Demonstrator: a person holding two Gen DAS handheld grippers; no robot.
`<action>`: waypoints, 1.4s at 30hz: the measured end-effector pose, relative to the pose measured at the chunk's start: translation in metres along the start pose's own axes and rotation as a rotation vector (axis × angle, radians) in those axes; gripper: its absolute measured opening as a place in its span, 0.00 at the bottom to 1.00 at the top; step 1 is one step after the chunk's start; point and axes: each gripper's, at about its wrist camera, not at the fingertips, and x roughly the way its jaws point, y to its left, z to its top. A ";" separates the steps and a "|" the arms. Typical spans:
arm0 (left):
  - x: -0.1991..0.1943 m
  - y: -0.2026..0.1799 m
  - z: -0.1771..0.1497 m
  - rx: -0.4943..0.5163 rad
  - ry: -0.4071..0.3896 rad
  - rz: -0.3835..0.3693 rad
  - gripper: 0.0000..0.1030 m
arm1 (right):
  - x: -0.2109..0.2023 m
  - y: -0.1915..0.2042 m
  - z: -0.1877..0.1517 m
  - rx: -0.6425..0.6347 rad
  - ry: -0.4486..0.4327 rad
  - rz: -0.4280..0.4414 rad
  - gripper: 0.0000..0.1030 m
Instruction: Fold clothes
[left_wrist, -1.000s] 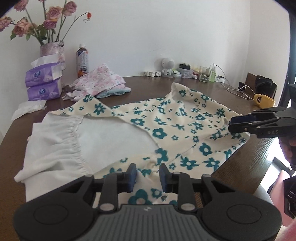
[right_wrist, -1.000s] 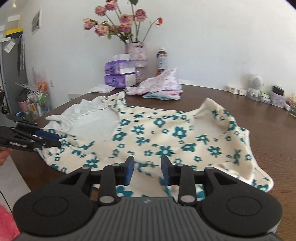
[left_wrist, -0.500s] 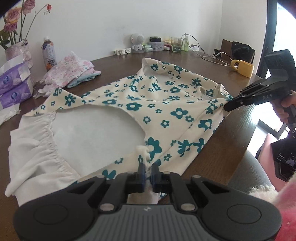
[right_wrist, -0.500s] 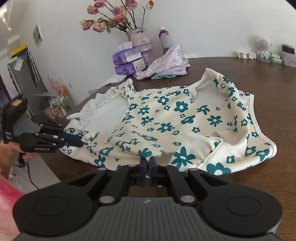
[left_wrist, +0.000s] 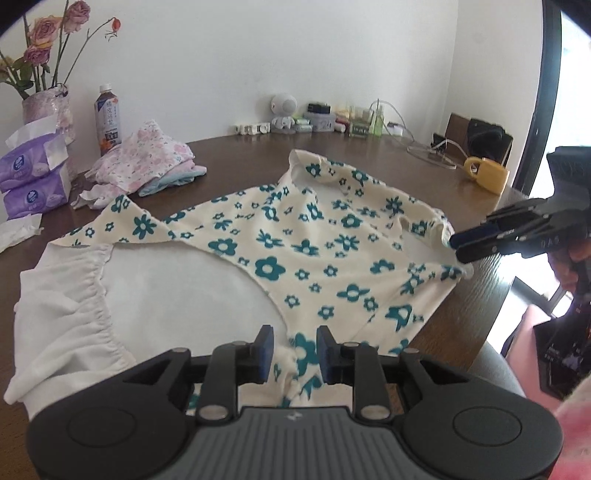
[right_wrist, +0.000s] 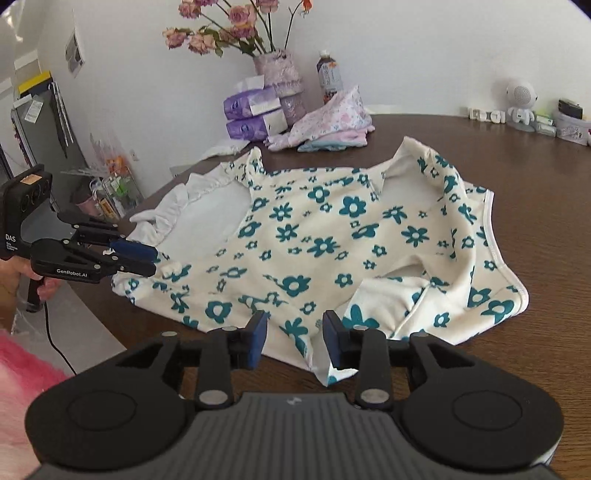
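A cream garment with teal flowers (left_wrist: 332, 240) lies spread on the brown table (left_wrist: 369, 158), its white ruffled part (left_wrist: 74, 306) to the left. My left gripper (left_wrist: 293, 350) stands open at the near hem, with a fold of the cloth loose between its fingers. In the right wrist view the same garment (right_wrist: 332, 236) reaches the table's front edge, and my right gripper (right_wrist: 293, 339) is open around its near corner. Each gripper shows in the other's view: the right gripper (left_wrist: 456, 247) at the garment's right corner, the left gripper (right_wrist: 153, 260) at its left hem.
Folded pink floral clothes (left_wrist: 144, 162), purple tissue packs (left_wrist: 33, 184), a bottle (left_wrist: 108, 118) and a flower vase (left_wrist: 48, 110) stand at the back left. A yellow mug (left_wrist: 485, 173), cables and small items (left_wrist: 321, 120) line the back right. The table's edge runs just under both grippers.
Both grippers were shut on the garment's near hem half a second ago; now both have opened and let the cloth go. The garment has settled flat again.
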 end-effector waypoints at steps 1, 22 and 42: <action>0.004 -0.002 0.003 -0.002 -0.008 -0.005 0.25 | 0.000 0.001 0.001 0.001 -0.018 -0.004 0.32; 0.065 -0.029 0.004 0.093 0.028 0.078 0.32 | 0.023 -0.004 0.021 -0.091 -0.127 -0.331 0.42; 0.069 -0.046 0.017 0.090 -0.050 0.065 0.35 | 0.014 -0.019 0.015 0.018 -0.072 -0.181 0.31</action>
